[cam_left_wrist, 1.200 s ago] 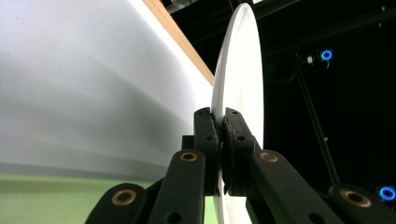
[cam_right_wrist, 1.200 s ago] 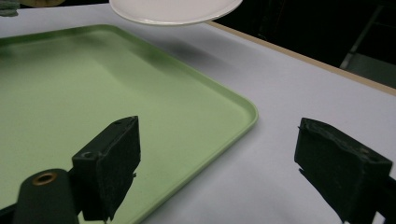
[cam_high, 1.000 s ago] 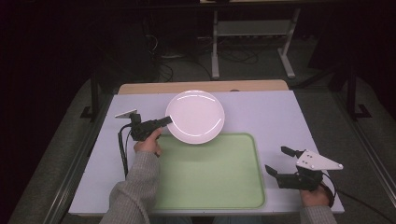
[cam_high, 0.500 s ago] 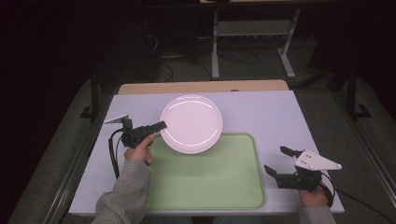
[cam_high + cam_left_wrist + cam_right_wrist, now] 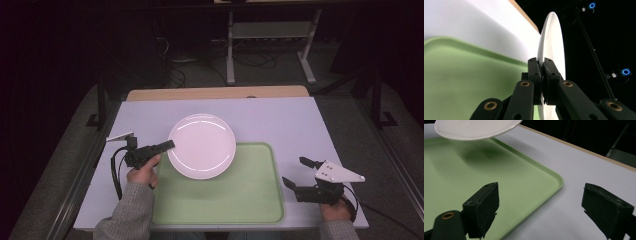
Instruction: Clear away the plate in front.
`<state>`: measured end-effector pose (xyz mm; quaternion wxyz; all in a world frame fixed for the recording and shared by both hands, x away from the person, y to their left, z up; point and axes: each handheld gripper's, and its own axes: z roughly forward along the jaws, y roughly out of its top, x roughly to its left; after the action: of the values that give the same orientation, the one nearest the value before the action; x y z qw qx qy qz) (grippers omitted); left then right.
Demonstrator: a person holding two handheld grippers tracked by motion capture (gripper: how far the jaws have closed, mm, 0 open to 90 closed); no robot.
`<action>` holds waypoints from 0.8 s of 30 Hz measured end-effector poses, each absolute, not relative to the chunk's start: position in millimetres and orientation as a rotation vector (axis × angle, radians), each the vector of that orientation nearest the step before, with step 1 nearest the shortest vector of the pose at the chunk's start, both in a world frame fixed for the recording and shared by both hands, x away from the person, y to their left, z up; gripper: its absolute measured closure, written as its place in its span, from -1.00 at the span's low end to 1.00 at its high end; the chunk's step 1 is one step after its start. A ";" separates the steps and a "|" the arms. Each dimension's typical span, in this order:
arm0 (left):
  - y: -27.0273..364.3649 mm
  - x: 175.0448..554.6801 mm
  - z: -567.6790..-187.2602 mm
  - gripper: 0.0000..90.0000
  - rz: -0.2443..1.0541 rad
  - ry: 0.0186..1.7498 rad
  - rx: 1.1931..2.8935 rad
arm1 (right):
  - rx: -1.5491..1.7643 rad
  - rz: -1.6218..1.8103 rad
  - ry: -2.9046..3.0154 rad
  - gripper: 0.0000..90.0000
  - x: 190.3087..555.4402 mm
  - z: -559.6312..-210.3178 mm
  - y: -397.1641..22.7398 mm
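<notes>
Clearly no writing is showing.
Plate: white plate (image 5: 202, 146) is hovering over the green tray's (image 5: 250, 200) far-left corner.
Left gripper (image 5: 167, 145): pinching the plate's left rim.
Right gripper (image 5: 295, 175): resting wide apart, holding nothing, near right.

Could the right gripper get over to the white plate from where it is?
Probably yes. The right gripper sits open beside the green tray, and only bare tray lies between it and the white plate, which the left gripper holds lifted by its rim.
</notes>
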<state>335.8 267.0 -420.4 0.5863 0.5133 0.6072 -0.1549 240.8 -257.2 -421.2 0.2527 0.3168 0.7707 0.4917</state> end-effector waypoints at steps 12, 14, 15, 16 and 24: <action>261.6 322.8 -434.9 0.91 -0.382 1.423 1.257 | 0.866 1.336 2.101 -0.70 240.9 -421.3 -256.8; 260.0 321.1 -437.0 0.91 -0.385 1.422 1.274 | 0.859 1.336 2.100 -0.70 240.7 -421.1 -256.6; 258.7 320.3 -437.9 0.91 -0.392 1.424 1.281 | 0.859 1.336 2.099 -0.70 240.6 -421.1 -256.6; 257.4 319.7 -439.0 0.91 -0.392 1.422 1.294 | 0.857 1.336 2.099 -0.70 240.7 -421.1 -256.6; 251.1 314.9 -445.2 0.91 -0.412 1.430 1.335 | 0.865 1.340 2.091 -0.70 239.2 -420.5 -257.4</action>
<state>314.9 251.1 -445.2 0.5405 0.5618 0.6018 -0.1733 239.2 -257.4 -420.5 0.2532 0.3182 0.7693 0.4928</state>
